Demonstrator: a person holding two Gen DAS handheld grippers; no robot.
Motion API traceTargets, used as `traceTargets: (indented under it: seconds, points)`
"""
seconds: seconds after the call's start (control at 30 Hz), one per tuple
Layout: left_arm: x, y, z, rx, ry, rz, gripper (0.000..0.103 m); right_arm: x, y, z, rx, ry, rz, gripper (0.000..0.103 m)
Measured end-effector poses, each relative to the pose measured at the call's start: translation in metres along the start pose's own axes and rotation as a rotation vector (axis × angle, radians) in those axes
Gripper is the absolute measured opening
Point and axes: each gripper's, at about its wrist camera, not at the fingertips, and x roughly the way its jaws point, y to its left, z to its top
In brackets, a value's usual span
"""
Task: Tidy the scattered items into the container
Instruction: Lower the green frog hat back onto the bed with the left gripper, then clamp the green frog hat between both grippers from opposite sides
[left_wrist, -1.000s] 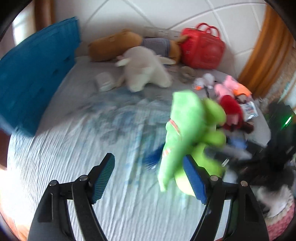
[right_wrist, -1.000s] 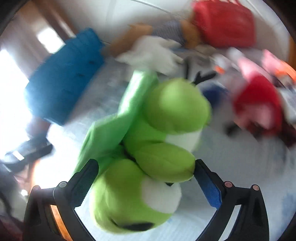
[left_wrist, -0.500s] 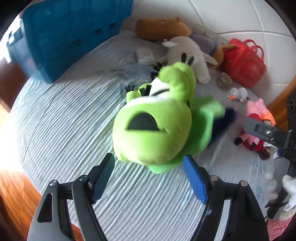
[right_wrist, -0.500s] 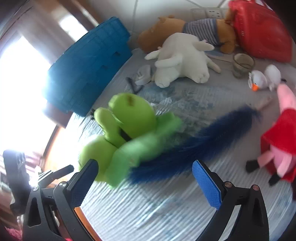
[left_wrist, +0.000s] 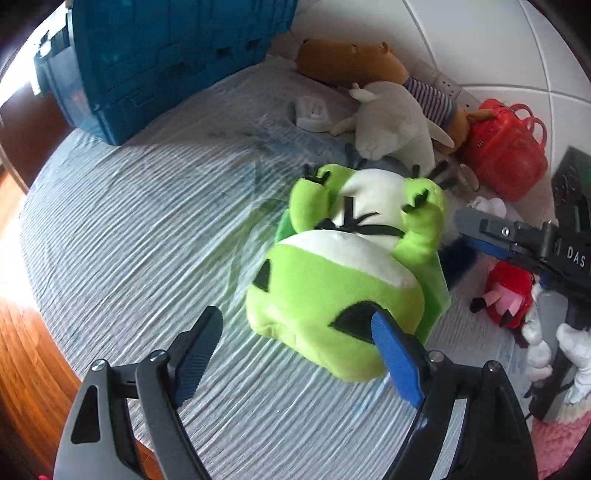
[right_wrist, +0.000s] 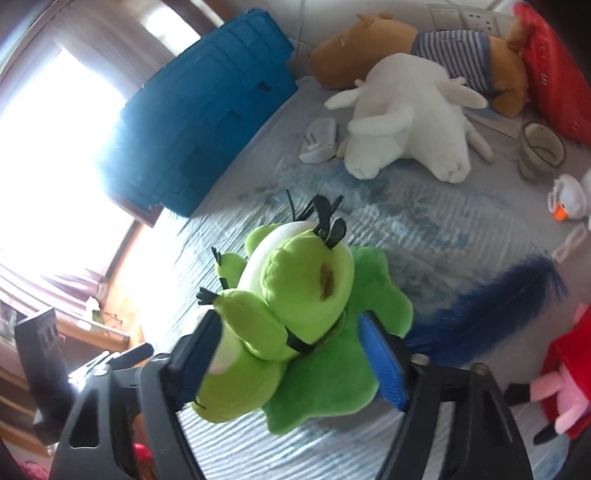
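Green plush fills the middle of the left wrist view: the green frog toy (left_wrist: 343, 280) lies on the striped bedsheet (left_wrist: 129, 229), head toward the camera. The left tongs (left_wrist: 297, 354) are opening; the right pad sits against the toy's head while the other pad stands clear of it, so nothing is clamped. The blue crate (left_wrist: 166, 55), the container, stands at the far left edge of the bed, well apart from the toy. Behind the frog lie a white plush (left_wrist: 395, 129), a brown plush in a striped shirt (left_wrist: 351, 61) and a red basket (left_wrist: 506, 151). The right tongs (left_wrist: 491, 236) reach in from the right edge, above a red-dressed pink doll (left_wrist: 509, 299).

From the right wrist, the frog (right_wrist: 295, 314) sits between the right tongs (right_wrist: 291, 358), which are closing; both pads lie at its sides, though I cannot tell whether they press it. A dark blue furry tail (right_wrist: 491, 306) trails to the right. Beyond lie the white plush (right_wrist: 410, 118), a small glass cup (right_wrist: 541, 149), a toy goose (right_wrist: 567, 201) and the crate (right_wrist: 207, 122) on the left.
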Motion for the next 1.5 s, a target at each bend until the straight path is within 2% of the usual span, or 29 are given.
traceTargets:
  seconds: [0.03,0.1,0.27,0.37,0.57,0.67,0.73,0.8,0.87,1.13,1.27,1.37,1.5]
  points:
    - [0.003,-0.001,0.002,0.010,0.005,0.001,0.083,0.003,0.002,0.003,-0.002,0.003,0.002,0.103]
    - [0.008,-0.003,0.007,0.019,0.010,-0.008,0.091,0.008,0.006,0.008,-0.004,0.006,0.009,0.103]
    - [0.020,-0.011,0.011,0.067,0.033,-0.039,0.092,0.028,0.013,0.016,-0.023,0.042,-0.015,0.103]
    - [0.030,-0.013,0.014,0.077,0.051,-0.050,0.103,0.040,0.008,0.020,-0.003,0.057,-0.028,0.103]
    - [0.055,-0.013,0.013,0.073,0.129,-0.107,0.103,0.061,-0.004,0.026,0.030,0.073,-0.058,0.103]
    - [0.062,-0.020,0.007,0.098,0.148,-0.101,0.103,0.068,-0.016,0.027,0.058,0.077,-0.066,0.103]
    - [0.062,-0.023,0.006,0.104,0.134,-0.092,0.103,0.078,-0.026,0.025,0.081,0.097,-0.047,0.096]
    - [0.062,-0.022,0.007,0.096,0.130,-0.094,0.100,0.089,-0.035,0.022,0.107,0.126,0.007,0.091]
    - [0.061,-0.022,0.007,0.094,0.125,-0.096,0.098,0.097,-0.037,0.020,0.118,0.146,0.042,0.090]
    - [0.064,-0.022,0.003,0.071,0.106,-0.094,0.101,0.111,-0.035,0.025,0.071,0.147,0.045,0.089]
    - [0.047,-0.030,-0.004,0.076,0.067,-0.081,0.080,0.099,-0.024,0.021,0.023,0.112,0.032,0.081]
    - [0.037,-0.034,-0.007,0.096,0.058,-0.077,0.078,0.084,-0.018,0.019,0.002,0.086,0.033,0.078]
    - [0.047,-0.031,-0.018,0.088,0.093,-0.096,0.103,0.073,-0.022,0.009,0.025,0.094,0.017,0.078]
